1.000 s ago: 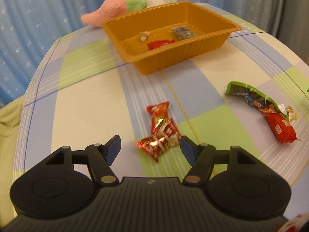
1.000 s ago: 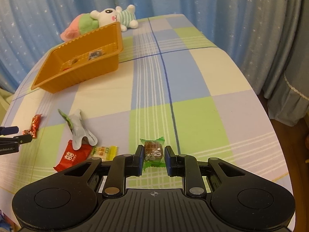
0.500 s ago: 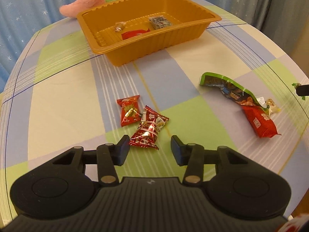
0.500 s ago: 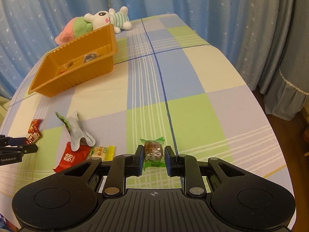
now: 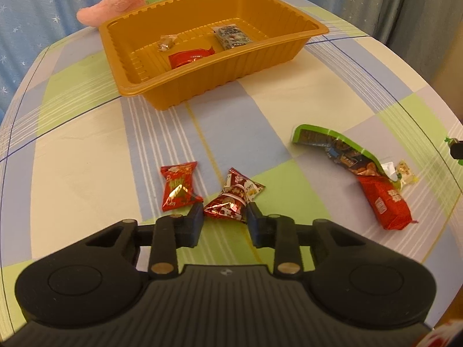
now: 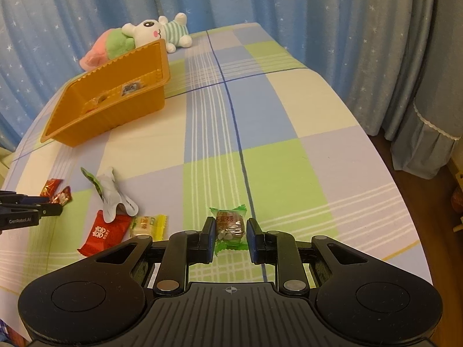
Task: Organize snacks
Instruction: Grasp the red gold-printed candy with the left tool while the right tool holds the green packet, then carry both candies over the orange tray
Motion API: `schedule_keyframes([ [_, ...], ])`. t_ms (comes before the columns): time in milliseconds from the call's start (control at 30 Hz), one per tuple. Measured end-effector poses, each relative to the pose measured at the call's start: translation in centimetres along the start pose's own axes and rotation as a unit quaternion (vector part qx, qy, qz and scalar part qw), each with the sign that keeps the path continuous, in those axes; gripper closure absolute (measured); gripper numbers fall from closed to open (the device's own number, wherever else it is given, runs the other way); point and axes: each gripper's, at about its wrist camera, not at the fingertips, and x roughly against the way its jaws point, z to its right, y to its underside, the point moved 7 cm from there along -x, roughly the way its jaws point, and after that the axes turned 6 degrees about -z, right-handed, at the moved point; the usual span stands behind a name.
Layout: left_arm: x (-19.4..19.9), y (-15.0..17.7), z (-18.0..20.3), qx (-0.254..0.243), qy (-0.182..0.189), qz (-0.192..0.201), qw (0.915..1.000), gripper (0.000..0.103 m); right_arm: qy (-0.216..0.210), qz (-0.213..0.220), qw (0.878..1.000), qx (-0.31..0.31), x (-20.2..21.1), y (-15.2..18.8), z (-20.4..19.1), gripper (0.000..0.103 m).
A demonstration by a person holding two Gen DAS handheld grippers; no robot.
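Pinching a crinkly red-and-silver foil snack packet (image 5: 235, 199) between the blue pads of the left gripper (image 5: 224, 217), jaws drawn in narrow against both sides of it, packet low over the checked green, blue and cream tablecloth (image 5: 86, 156). Sitting just beside it: a second shiny red foil packet (image 5: 178, 186), flat on the cloth. Clamped in the right gripper (image 6: 230, 232): a small brown candy in a clear green-edged wrapper (image 6: 229, 225), red characters on it too small to read. Lying off to the left in that view: a flat red packet with white "100"-style lettering (image 6: 105, 232), a yellow wrapped sweet (image 6: 148, 225) touching it, and a crumpled green-and-silver wrapper (image 6: 108, 190). Resting further back: a ribbed orange plastic tray (image 5: 277, 55) already holding three small snacks. Readable on the left tool's side: "GenRobot.AI".
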Motion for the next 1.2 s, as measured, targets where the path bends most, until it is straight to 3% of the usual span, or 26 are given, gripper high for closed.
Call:
schedule_keyframes([
  [633,2.5,1.3,-0.1,0.033,0.009,0.009,0.9994,0.075,-0.014,0.009,1.0,0.018,0.7,-0.5,-1.2,0.08],
  [1200,7.0,-0.4,-2.9,0.069,-0.005,0.062,0.9956,0.075,-0.048,0.014,0.996,0.074,-0.4,-3.3,-5.7,0.08],
])
